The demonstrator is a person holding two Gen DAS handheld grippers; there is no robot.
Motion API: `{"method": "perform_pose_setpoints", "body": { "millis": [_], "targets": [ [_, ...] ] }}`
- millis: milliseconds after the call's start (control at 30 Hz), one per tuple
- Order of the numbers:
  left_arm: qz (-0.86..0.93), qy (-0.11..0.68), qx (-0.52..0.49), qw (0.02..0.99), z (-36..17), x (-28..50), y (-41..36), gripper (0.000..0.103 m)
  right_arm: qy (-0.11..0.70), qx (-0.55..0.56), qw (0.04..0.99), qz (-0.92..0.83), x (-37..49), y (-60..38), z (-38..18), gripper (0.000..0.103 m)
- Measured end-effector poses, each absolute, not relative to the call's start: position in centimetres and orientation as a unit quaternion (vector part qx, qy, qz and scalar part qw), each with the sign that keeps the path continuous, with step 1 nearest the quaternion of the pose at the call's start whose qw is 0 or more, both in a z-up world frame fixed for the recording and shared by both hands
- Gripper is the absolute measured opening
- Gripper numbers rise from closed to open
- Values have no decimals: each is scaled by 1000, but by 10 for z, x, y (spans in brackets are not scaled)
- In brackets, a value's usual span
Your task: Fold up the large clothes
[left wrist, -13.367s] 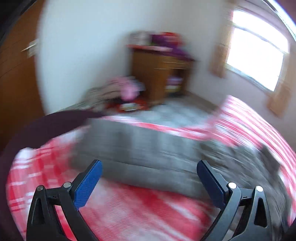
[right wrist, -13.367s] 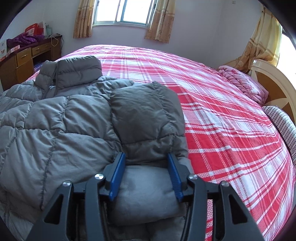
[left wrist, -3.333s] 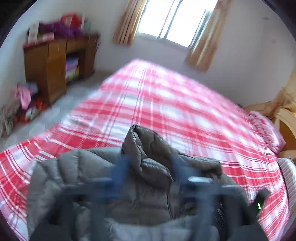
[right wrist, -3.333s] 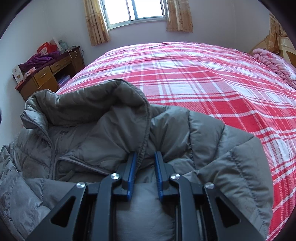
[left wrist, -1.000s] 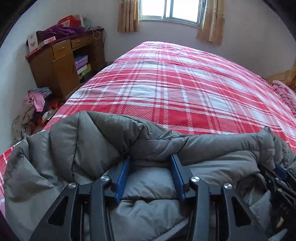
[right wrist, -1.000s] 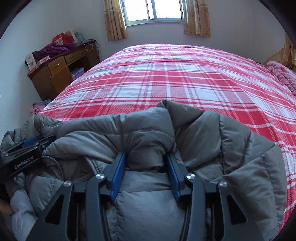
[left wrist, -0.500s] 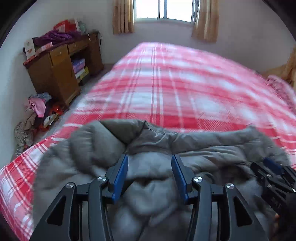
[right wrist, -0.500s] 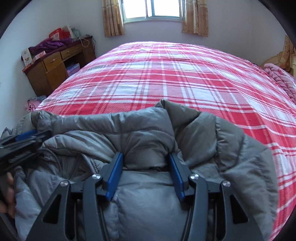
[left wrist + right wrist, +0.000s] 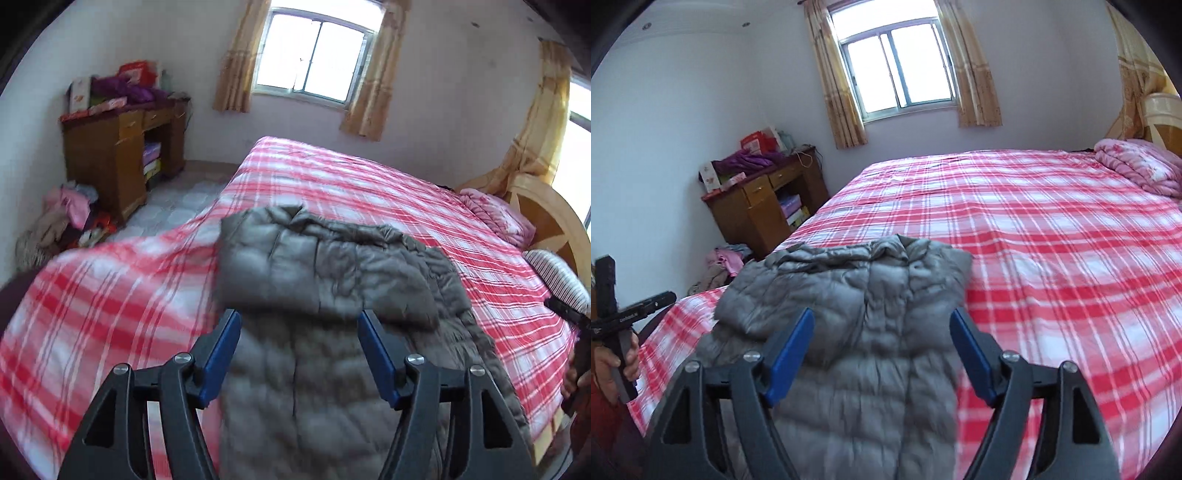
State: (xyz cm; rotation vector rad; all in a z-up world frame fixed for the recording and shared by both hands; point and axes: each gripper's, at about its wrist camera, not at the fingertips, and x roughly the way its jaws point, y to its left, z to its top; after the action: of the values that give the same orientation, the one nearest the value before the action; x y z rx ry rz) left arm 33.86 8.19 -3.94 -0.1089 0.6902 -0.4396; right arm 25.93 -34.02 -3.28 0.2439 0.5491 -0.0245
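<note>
Grey quilted fabric identifies the task item: a padded jacket (image 9: 332,280) lying folded on the near part of the bed (image 9: 369,184), on the red-and-white plaid cover (image 9: 1052,240). Its upper layer is doubled over the lower part, with the fold edge toward the window (image 9: 897,70).

Left gripper (image 9: 299,350): jaws have just been opening and now stand wide apart. The blue pads (image 9: 221,354) are clear of the jacket; nothing is clamped between them. The jacket lies below and ahead of the jaws.

Right gripper (image 9: 882,354): jaws have just been opening and stand wide apart, with no fabric pinched. The jacket shows in the gap but lies on the bed beneath.

In the right wrist view, the person's left hand (image 9: 617,362) appears at the left edge, holding the other tool's handle.

Surroundings: a wooden desk (image 9: 764,206) stands against the wall left of the bed, with purple cloth and boxes on top. A pink folded quilt (image 9: 1134,166) rests at the bed's far right. Loose clothes (image 9: 66,214) lie on the floor beside the desk.
</note>
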Motion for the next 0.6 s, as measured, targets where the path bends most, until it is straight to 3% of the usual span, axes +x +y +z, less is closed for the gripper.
{"method": "perform_pose_setpoints", "body": {
  "millis": [367,600],
  "targets": [
    [-183,415,-114,884,-114,238,138,69,349,197,916,-29,128,-345,-89,82],
    [-173,433,-87,880,-132,215,140,69,389,201,897,-55,95,-346,-121,83]
  ]
}}
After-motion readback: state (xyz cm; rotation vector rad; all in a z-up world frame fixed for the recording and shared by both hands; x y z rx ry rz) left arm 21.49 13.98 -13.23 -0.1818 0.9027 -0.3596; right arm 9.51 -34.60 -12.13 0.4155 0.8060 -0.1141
